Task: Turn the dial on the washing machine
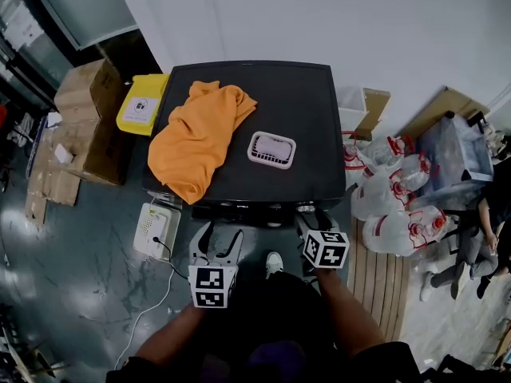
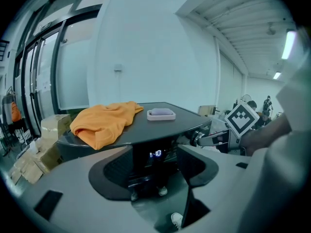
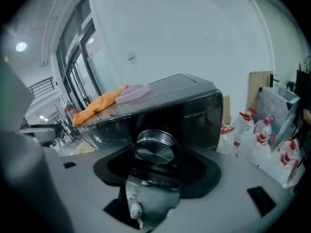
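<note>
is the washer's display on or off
On: pale digits glow on the display, set in the dark front panel of the washing machine, in the left gripper view.

1. Washing machine (image 1: 295, 126): dark casing, smooth with a soft sheen on top. The front panel is glossier and mirrors the room.
2. Dial (image 3: 155, 148) on the machine's front: metal, with a brushed face and a polished bright rim.
3. Orange cloth (image 1: 200, 134) on the machine's top: soft matt fabric, creased.
4. Small tray (image 1: 271, 150) beside the cloth on the machine's top: pale, smooth plastic.
5. Boxes (image 1: 88, 90) left of the machine in the head view: brown matt cardboard.
6. Bags (image 1: 399, 202) on the machine's other side: thin clear plastic, crinkled and shiny.
7. Floor (image 1: 72, 278) around the machine: hard, glossy, catching light.
</note>
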`<action>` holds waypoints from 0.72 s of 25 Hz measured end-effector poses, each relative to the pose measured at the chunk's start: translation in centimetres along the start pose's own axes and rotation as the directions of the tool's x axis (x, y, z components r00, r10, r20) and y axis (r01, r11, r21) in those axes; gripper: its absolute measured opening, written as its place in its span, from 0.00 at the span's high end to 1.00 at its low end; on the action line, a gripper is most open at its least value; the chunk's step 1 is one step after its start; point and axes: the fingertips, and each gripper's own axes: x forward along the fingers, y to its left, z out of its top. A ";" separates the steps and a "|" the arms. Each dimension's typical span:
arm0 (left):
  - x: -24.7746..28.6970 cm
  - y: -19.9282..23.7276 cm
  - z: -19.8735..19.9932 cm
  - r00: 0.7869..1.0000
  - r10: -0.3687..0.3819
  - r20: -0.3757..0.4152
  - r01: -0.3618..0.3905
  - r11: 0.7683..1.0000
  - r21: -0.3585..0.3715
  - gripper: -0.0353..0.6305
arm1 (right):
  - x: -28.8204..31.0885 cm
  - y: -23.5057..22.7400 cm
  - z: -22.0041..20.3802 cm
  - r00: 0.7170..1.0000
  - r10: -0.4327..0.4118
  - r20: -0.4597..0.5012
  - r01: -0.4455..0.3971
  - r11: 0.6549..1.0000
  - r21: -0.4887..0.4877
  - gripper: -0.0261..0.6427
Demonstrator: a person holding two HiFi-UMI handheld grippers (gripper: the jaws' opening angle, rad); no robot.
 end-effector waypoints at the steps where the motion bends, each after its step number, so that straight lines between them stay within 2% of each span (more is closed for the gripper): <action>1: 0.0 -0.1 0.0 1.000 -0.001 0.002 0.001 1.000 0.003 0.51 | -0.1 0.0 0.0 1.000 -0.026 -0.003 0.026 0.999 -0.041 0.54; 4: -0.2 -0.1 0.1 1.000 -0.003 0.008 0.002 1.000 0.010 0.51 | -0.4 0.6 0.1 0.992 -0.122 0.011 0.122 0.968 -0.220 0.53; 7: -0.3 0.2 0.2 1.000 0.001 0.010 -0.002 1.000 0.015 0.52 | -0.8 2.0 0.8 0.980 -0.187 0.068 0.199 0.891 -0.409 0.53; 9: -0.4 0.4 0.3 1.000 0.007 0.013 -0.007 1.000 0.020 0.52 | -0.9 2.5 1.2 0.970 -0.218 0.109 0.243 0.833 -0.497 0.53; 11: -0.6 0.7 0.4 1.000 0.012 0.014 -0.012 1.000 0.024 0.52 | -0.8 2.5 1.3 0.963 -0.242 0.120 0.269 0.806 -0.527 0.53; 18: -0.8 1.7 0.3 1.000 0.029 0.006 -0.029 0.999 0.019 0.51 | -0.3 2.0 0.9 0.949 -0.292 0.115 0.307 0.787 -0.536 0.53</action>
